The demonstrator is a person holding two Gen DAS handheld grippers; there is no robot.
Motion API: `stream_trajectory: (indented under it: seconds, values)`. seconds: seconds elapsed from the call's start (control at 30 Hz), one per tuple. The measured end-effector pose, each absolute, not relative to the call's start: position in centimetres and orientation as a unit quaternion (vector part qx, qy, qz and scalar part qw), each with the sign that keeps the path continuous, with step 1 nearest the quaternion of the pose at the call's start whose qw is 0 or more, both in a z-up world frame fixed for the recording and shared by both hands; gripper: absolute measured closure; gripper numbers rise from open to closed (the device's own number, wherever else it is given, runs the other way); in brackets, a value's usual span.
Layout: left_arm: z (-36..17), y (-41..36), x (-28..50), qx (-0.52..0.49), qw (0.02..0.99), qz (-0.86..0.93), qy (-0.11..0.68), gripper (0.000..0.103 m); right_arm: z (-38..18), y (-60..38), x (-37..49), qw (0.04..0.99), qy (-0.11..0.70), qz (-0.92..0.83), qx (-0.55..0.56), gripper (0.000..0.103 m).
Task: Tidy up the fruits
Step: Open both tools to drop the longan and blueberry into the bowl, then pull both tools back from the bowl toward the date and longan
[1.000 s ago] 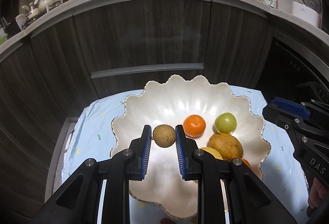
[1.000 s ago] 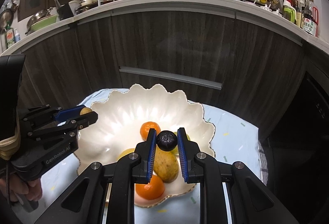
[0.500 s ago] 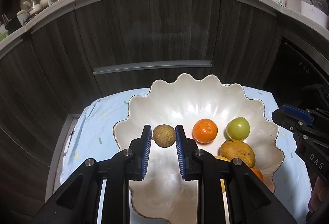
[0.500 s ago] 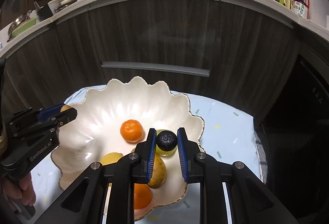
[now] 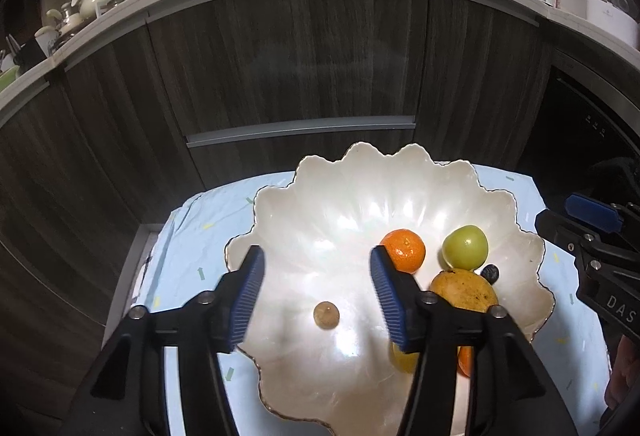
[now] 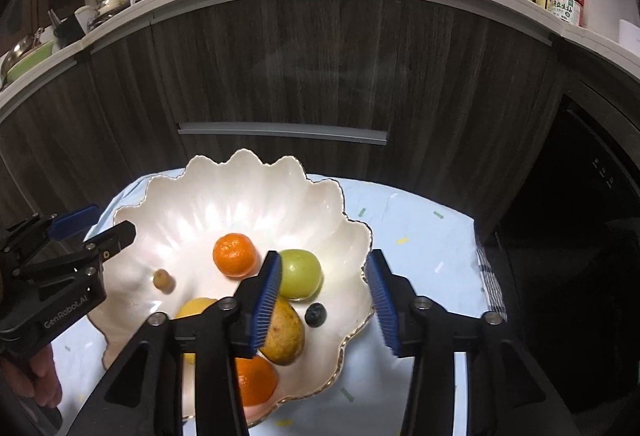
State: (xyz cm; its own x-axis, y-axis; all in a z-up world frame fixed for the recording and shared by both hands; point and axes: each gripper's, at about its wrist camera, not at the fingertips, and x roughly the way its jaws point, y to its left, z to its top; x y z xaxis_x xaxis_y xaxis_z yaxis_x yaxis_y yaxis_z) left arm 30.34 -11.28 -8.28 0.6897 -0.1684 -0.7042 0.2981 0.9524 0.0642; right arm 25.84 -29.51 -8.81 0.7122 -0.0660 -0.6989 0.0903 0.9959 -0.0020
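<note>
While dark wood-grain cabinet doors (image 5: 288,68) close off the far side, we see a white scalloped ceramic bowl (image 5: 360,180) on a pale blue patterned cloth (image 6: 420,236). Our left gripper (image 5: 316,300) is opening, nothing between its blue pads; the small round brown fruit (image 5: 326,314) lies free in the bowl below the gap. Our right gripper (image 6: 324,300) is opening too, the small dark blueberry (image 6: 315,315) lying loose beneath it, beside a green round fruit (image 6: 300,272), a mottled yellow-brown mango (image 6: 284,332) and an orange tangerine (image 6: 234,254).
</note>
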Motion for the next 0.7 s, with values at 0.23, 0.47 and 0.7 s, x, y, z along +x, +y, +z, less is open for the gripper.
stream_trajectory:
  seconds: [0.23, 0.47, 0.7]
  values:
    - [-7.3, -10.6, 29.4, 0.086, 0.917, -0.114, 0.372, 0.028, -7.5, -29.1, 24.8, 0.927, 0.372, -0.052, 0.012, 0.034]
    - [-6.0, -9.7, 27.6, 0.085, 0.920, -0.111, 0.367, 0.022, -6.0, -28.2, 23.0, 0.930, 0.365, -0.048, 0.014, 0.034]
    - [-5.0, -8.8, 25.7, 0.084, 0.923, -0.107, 0.360, 0.022, -5.1, -27.3, 21.2, 0.933, 0.357, -0.045, 0.013, 0.034]
